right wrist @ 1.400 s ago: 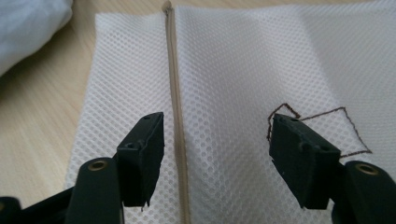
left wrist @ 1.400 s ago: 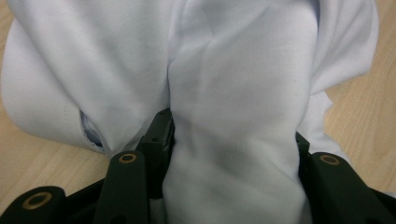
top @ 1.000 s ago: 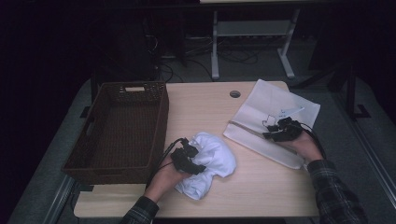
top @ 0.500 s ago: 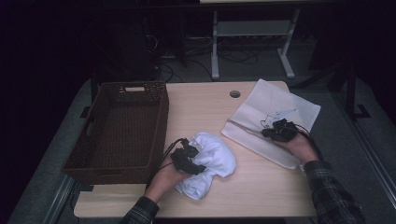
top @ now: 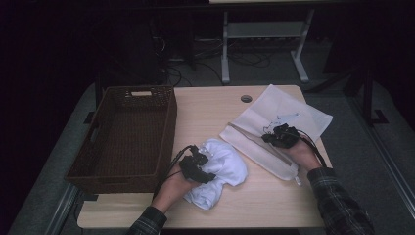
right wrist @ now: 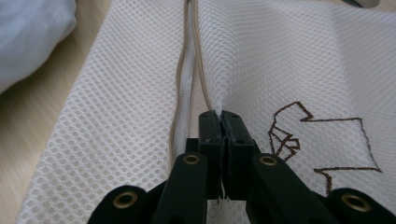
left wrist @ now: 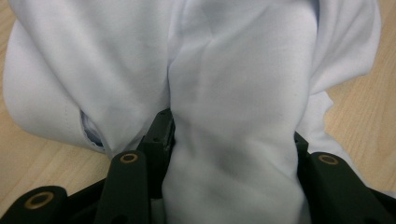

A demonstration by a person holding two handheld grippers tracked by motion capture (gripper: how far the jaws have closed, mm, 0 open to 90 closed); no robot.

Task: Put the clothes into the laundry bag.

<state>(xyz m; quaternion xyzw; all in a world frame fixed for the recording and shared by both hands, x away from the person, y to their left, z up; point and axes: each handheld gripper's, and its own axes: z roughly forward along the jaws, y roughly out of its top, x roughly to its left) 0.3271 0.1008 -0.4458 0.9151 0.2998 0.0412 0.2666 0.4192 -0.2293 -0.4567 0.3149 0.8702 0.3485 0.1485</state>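
The white shirt (top: 220, 171) lies bunched on the table (top: 274, 205), just beside the basket (top: 127, 132), and a thick fold of it is pinched by the left gripper (left wrist: 231, 154). The edge of the mesh bag (top: 279, 127) is held tight by the right gripper (right wrist: 219, 116), jaws closed. That edge should be lifted so the bag opens wide, and the shirt kept bunched and slid in slowly.
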